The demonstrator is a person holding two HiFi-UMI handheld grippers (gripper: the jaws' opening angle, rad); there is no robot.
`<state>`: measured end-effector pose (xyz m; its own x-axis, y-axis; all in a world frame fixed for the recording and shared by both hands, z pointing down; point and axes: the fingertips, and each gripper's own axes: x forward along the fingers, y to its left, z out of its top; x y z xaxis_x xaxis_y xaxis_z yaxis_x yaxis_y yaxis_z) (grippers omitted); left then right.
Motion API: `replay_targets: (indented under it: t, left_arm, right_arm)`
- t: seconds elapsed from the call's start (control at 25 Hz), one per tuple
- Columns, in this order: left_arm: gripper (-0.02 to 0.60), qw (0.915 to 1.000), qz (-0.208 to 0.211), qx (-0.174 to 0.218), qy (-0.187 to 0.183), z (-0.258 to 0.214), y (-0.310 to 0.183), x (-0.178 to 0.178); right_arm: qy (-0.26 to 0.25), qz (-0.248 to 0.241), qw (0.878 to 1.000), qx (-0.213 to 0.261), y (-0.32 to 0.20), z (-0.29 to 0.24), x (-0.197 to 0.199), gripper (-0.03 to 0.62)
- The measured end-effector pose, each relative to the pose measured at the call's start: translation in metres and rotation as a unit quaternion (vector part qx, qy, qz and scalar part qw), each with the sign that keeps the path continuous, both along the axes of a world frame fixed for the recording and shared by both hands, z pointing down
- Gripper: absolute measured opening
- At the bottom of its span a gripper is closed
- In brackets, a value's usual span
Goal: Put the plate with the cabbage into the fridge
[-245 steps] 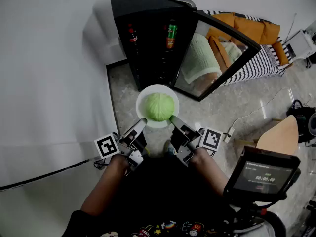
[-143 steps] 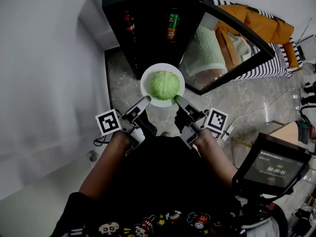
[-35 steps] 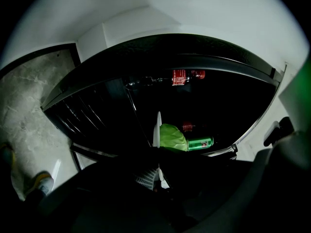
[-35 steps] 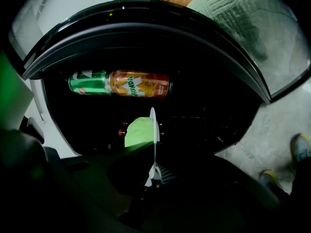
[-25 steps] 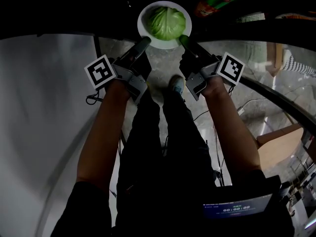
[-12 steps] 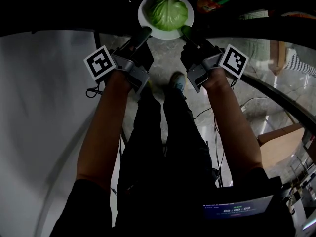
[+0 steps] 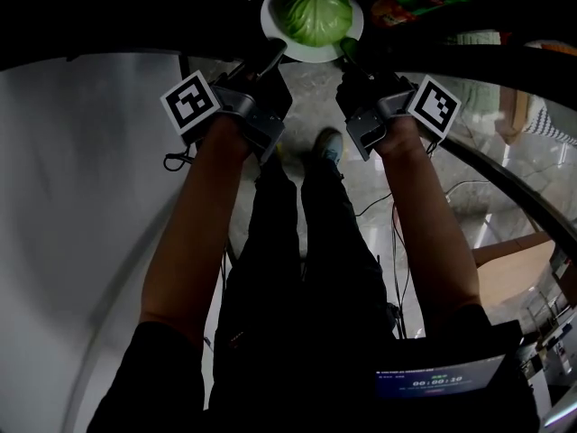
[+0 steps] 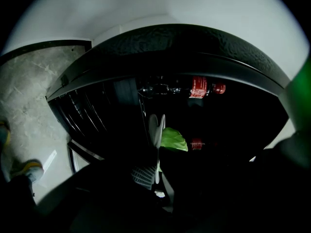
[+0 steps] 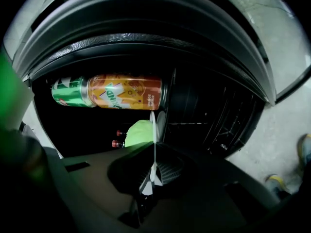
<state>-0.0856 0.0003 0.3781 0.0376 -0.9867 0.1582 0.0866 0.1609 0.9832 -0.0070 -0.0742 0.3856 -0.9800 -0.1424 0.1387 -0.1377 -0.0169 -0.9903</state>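
One plate point(image 7: 273, 27), one cabbage point(image 7: 315, 12), one can point(image 9: 124, 92), two red-capped bottles point(image 8: 197, 87), two tongs, left point(image 7: 269, 57) and right point(image 7: 350, 50).

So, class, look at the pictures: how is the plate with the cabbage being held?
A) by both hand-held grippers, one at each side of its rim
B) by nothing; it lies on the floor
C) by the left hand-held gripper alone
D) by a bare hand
A: the left hand-held gripper and the right hand-held gripper each pinch the plate at its rim from opposite sides, with the cabbage on it.
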Motion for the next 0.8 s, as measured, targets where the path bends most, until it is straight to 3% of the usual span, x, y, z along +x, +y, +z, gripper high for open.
replay_targets:
  t: [0.4, 0.8]
  left_arm:
    - [0.012, 0.9996, -0.023, 0.007, 0.014, 0.0030, 0.0005, 0.0004]
    - [0.012, 0.9998, -0.015, 0.003, -0.009, 0.0101, 0.0035, -0.0043]
  right_arm:
    - [-0.003, 0.002, 1.000, 0.010, -0.0019, 0.0025, -0.0026, 0.017]
    - [0.001, 0.020, 0.999, 0.032, -0.0037, 0.0080, 0.0048, 0.020]
